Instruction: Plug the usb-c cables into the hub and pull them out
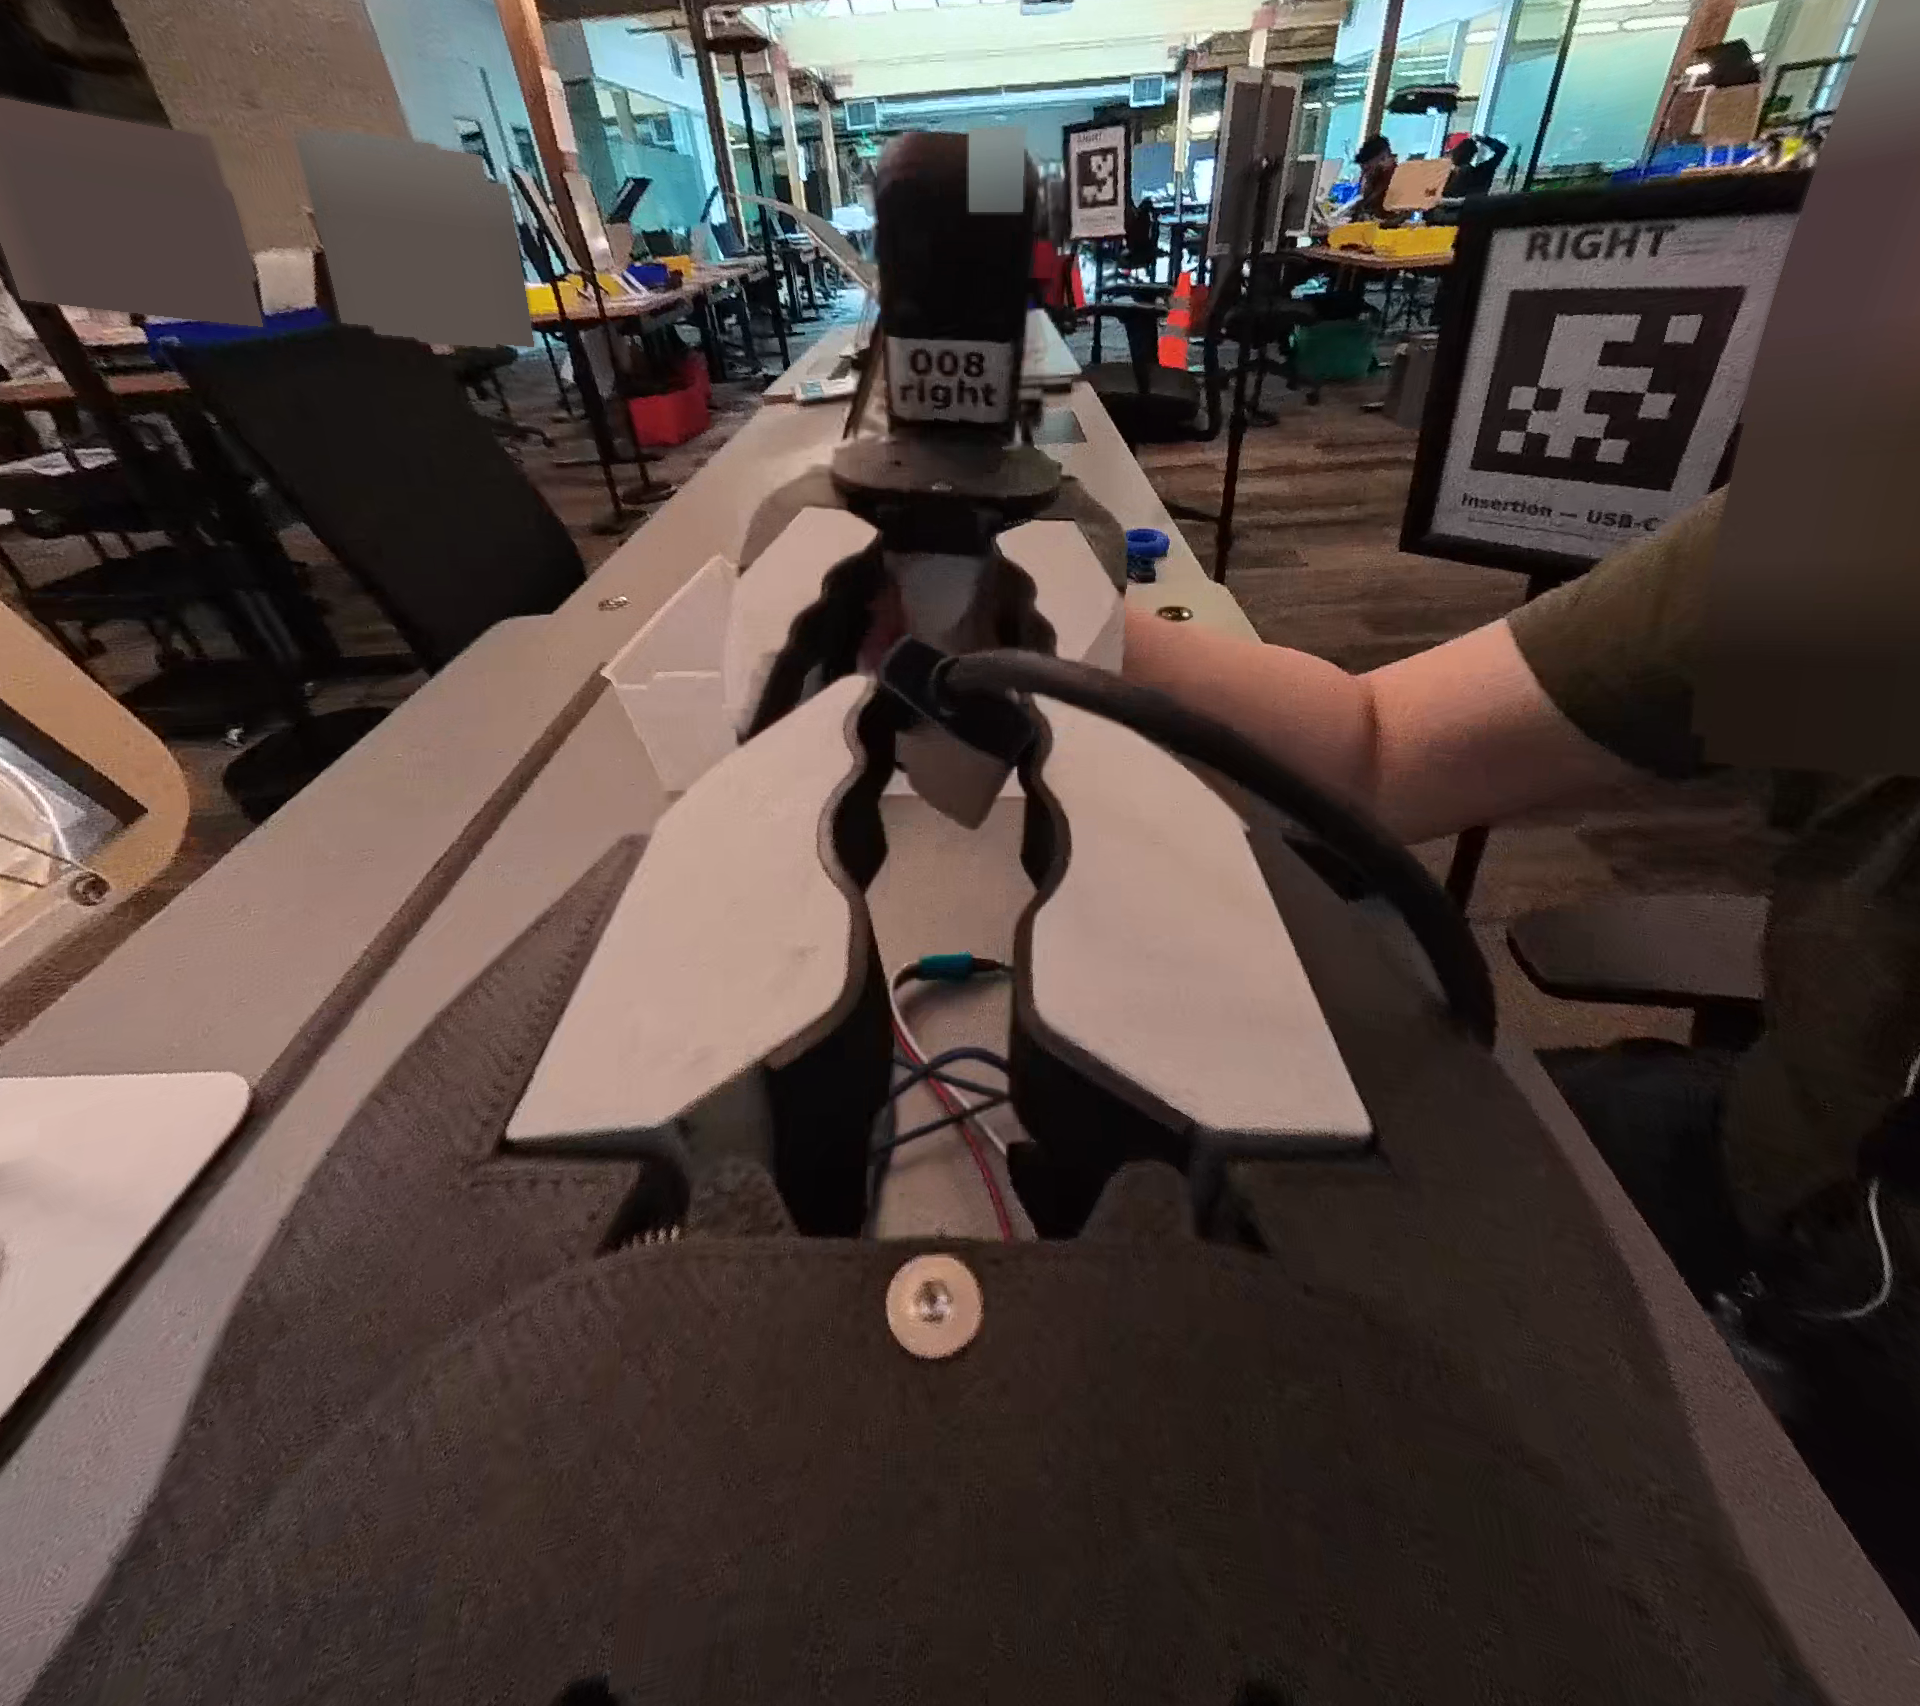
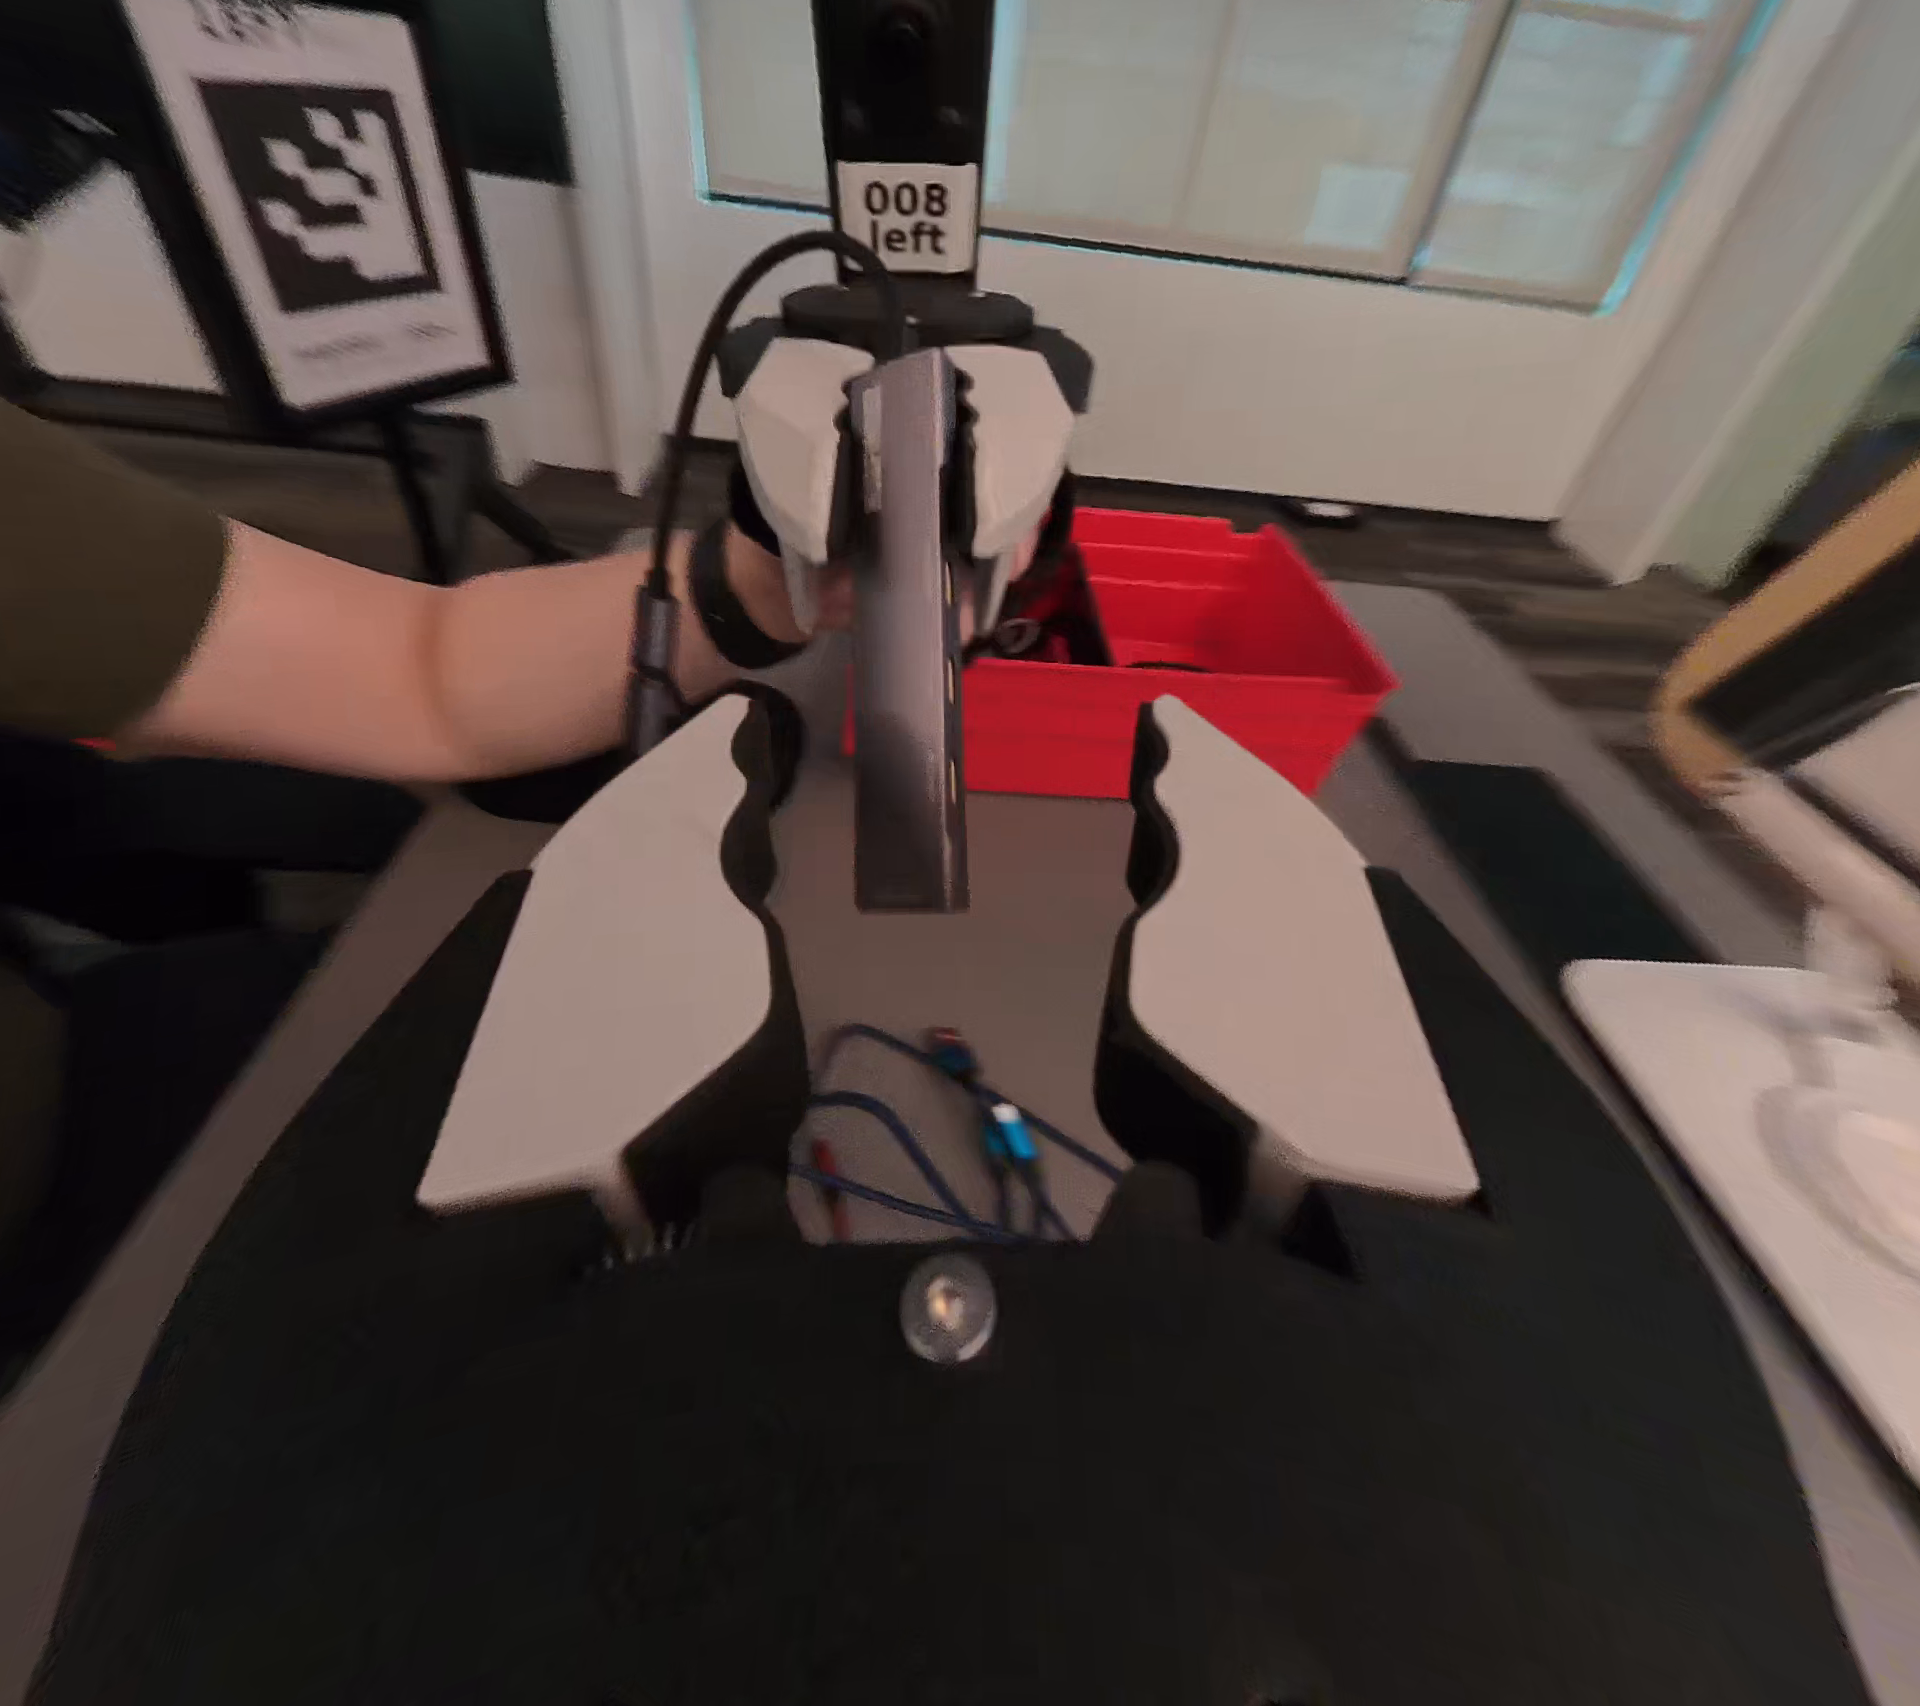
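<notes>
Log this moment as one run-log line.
left hand-held gripper: shut on hub | right hand-held gripper: open, empty | loose usb-c cables: on table | nothing plugged yet

Right gripper (image 2: 951,809) jaws spread; grey hub (image 2: 909,700) between them, clamped by far left gripper (image 2: 902,503). Red bin (image 2: 1226,700) behind.

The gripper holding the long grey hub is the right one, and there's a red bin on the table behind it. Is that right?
Not quite. The left gripper holds the grey hub; the right gripper is open and empty, as the right wrist view shows. The red bin is indeed on the table behind the hub.
</notes>
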Tool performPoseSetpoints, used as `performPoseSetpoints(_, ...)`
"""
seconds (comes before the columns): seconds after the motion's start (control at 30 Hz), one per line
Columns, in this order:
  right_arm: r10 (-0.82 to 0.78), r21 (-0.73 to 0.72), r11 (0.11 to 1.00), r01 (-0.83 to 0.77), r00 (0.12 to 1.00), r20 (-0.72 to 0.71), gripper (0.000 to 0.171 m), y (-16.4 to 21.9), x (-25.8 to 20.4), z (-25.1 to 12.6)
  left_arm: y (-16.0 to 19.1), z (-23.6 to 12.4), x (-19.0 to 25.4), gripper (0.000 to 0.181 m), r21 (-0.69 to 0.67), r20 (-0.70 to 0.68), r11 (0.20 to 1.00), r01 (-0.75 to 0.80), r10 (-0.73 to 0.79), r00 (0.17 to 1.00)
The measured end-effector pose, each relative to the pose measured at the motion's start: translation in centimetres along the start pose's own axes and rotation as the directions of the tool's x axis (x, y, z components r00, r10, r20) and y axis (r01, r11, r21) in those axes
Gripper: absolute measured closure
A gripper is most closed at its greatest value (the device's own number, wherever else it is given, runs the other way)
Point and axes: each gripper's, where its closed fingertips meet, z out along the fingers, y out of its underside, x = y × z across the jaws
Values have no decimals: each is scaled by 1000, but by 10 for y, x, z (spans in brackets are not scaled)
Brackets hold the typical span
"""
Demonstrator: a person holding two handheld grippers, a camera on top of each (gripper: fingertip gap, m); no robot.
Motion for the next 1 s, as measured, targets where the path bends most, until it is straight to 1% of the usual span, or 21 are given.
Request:
performPoseSetpoints(0.07, 94, -21, 995, -93, 992, 88, 106, 9, -7, 9, 6, 3, 6, 160, 6, -34, 1000, -5, 5, 999)
performPoseSetpoints(0.1, 125, -40, 992, -121, 984, 130, 111, 14, -11, 13, 8, 4, 10, 160, 3, -58, 1000, -2, 2, 998)
performPoseSetpoints(0.13, 145, -57, 989, -137, 971, 188, 123, 18, -18, 16, 12, 6, 12, 160, -15, -78, 1000, -2, 0, 997)
performPoseSetpoints(0.17, 157, -63, 987, -145, 953, 260, 146, 20, -26, 16, 16, 8, 13, 160, -36, -93, 999, -8, 4, 996)
performPoseSetpoints(0.2, 167, -68, 986, -153, 938, 303, 154, 22, -31, 15, 19, 9, 17, 160, -50, -112, 999, -13, 8, 994)
performPoseSetpoints(0.27, 186, -99, 982, -163, 935, 301, 155, 28, -28, 17, 24, 9, 15, 161, -82, -106, 997, -8, -1, 994)
performPoseSetpoints(0.3, 172, -119, 982, -145, 947, 271, 161, 32, -23, 18, 32, 5, 11, 167, -138, -89, 990, 5, -18, 996)
performPoseSetpoints(0.33, 133, -127, 986, -106, 964, 229, 161, 35, -18, 19, 41, -1, 3, 165, -210, -52, 978, 17, -29, 998)
performPoseSetpoints(0.37, 82, -132, 990, -58, 979, 185, 161, 36, -13, 19, 48, -11, -7, 155, -272, 9, 962, 31, -30, 1000)
performPoseSetpoints(0.4, 22, -154, 988, 1, 989, 146, 161, 39, -9, 19, 51, -22, -18, 150, -307, 71, 951, 46, -25, 997)
performPoseSetpoints(0.47, -136, -211, 968, 137, 991, 19, 161, 43, 6, 20, 44, -48, -36, 148, -284, 180, 955, 82, -31, 983)
performPoseSetpoints(0.5, -232, -244, 945, 218, 972, -29, 161, 44, 11, 20, 38, -58, -46, 146, -260, 231, 961, 97, -35, 972)
performPoseSetpoints(0.57, -416, -331, 871, 362, 903, -105, 161, 49, 22, 20, 22, -69, -43, 141, -205, 235, 974, 93, -43, 971)
performPoseSetpoints(0.6, -471, -368, 840, 399, 872, -129, 161, 52, 27, 21, 16, -69, -36, 136, -191, 219, 979, 71, -28, 975)
performPoseSetpoints(0.63, -497, -393, 821, 414, 857, -135, 161, 55, 28, 22, 17, -66, -30, 129, -211, 204, 977, 34, 10, 979)
performPoseSetpoints(0.67, -501, -402, 816, 416, 856, -132, 161, 58, 28, 25, 24, -59, -28, 129, -276, 212, 961, -15, 77, 974)
performPoseSetpoints(0.7, -489, -397, 822, 408, 863, -126, 161, 61, 27, 27, 38, -52, -31, 129, -377, 234, 924, -67, 165, 958)
performPoseSetpoints(0.77, -468, -413, 825, 386, 876, -118, 161, 69, 30, 28, 73, -39, -38, 128, -577, 229, 805, -142, 326, 917)
performPoseSetpoints(0.8, -469, -433, 817, 381, 875, -115, 161, 75, 32, 27, 88, -34, -44, 129, -640, 220, 752, -159, 377, 900)
performPoseSetpoints(0.87, -466, -453, 808, 376, 879, -102, 161, 84, 35, 24, 111, -29, -56, 132, -712, 223, 688, -143, 414, 883)
performPoseSetpoints(1.0, -455, -427, 820, 381, 887, -82, 161, 88, 37, 20, 132, -16, -70, 145, -714, 242, 688, -127, 412, 878)
